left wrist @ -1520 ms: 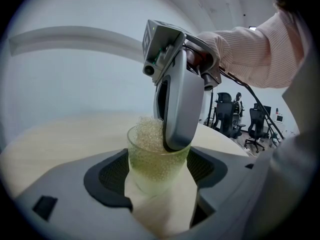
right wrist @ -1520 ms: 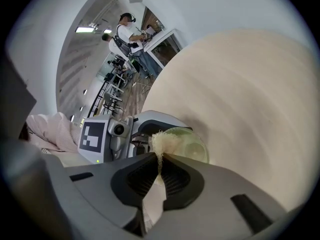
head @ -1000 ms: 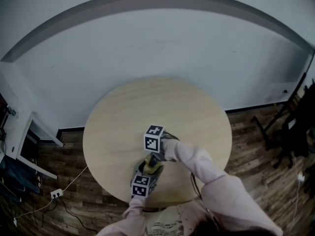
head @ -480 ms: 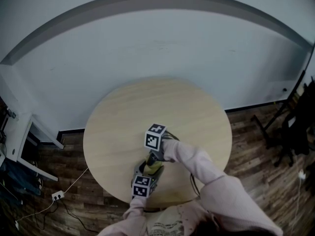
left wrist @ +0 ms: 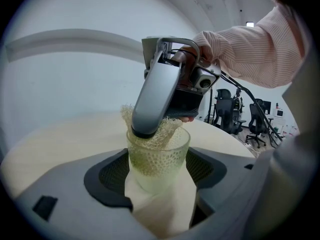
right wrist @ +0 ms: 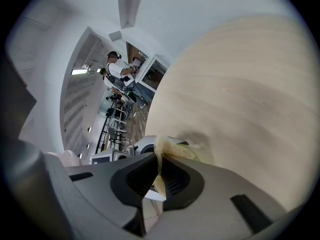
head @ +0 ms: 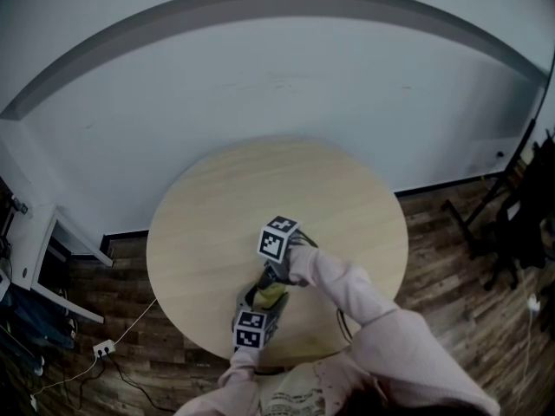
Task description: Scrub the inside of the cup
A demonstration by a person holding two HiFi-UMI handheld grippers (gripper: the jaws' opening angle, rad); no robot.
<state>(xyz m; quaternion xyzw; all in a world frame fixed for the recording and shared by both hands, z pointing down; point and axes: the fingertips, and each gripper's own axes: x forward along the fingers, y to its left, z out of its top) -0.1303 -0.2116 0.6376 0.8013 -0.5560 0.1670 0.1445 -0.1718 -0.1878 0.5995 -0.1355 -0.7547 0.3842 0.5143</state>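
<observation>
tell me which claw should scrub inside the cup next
Right. The right claw grips the mesh scrubber, tucked into the cup; the left claw is clamped around the cup, steadying it.

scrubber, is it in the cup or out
In: the scrubber sits inside the cup, only a frill showing above the rim.

One cup (left wrist: 159,161), one mesh scrubber (left wrist: 169,128), one table (head: 338,189), two tongs (left wrist: 159,186) (right wrist: 159,170).

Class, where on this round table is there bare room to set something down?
Bare: the far half of the table toward the wall, plus both sides. Crowded: the near edge, where left claw and right claw meet at the cup.
</observation>
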